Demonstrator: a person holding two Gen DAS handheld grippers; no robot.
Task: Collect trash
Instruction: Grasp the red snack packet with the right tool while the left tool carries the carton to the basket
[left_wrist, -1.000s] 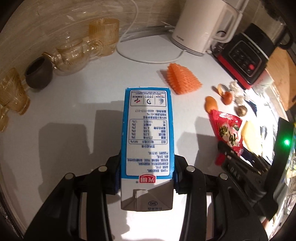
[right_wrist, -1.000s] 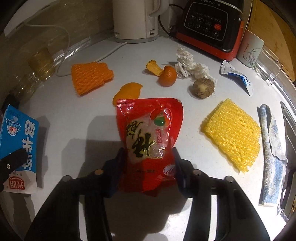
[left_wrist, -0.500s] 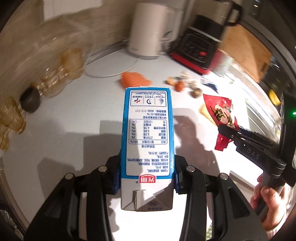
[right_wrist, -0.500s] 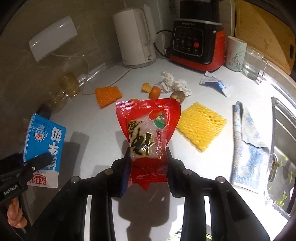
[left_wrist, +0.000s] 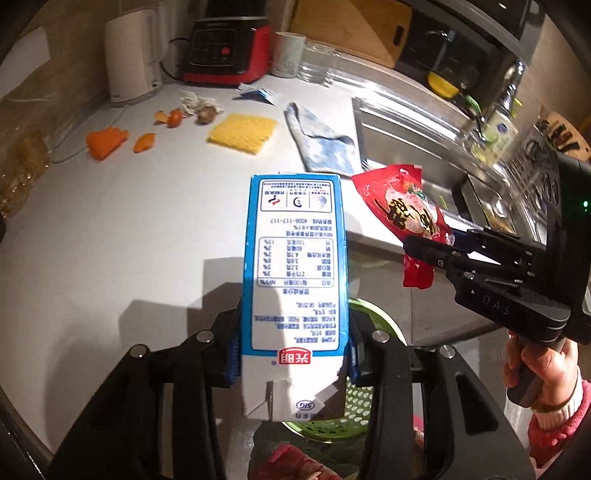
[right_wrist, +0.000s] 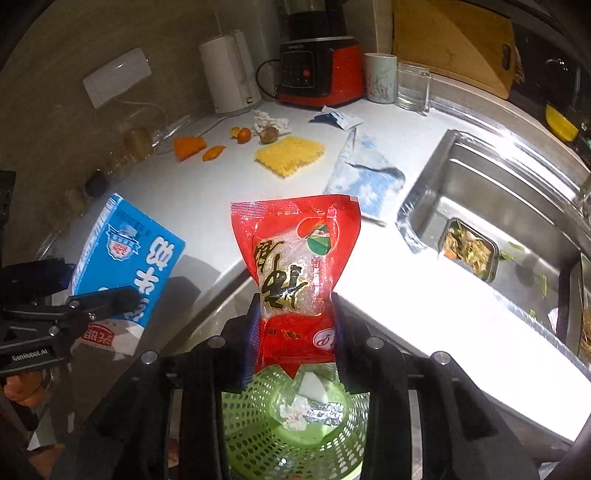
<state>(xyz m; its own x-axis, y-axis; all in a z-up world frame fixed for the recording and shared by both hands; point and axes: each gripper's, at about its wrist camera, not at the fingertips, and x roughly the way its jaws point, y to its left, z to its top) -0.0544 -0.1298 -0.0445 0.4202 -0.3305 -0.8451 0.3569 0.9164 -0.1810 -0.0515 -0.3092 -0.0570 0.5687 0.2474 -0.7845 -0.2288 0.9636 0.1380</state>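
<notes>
Drop step: left gripper clamped on the milk carton, right gripper clamped on the red snack bag, both held off the bench edge over the green basket; next: center, then release.

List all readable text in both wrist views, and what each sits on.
"SIG": bottom flap of the milk carton, held in the left gripper.
"4008-117-117": carton's back panel; the remaining small print is too blurred.
"DAS": right gripper body.
"GenRobot.AI": left gripper body, right wrist view.
Red snack bag: large Chinese characters, not legible to me.
Blender panel: too small.
</notes>
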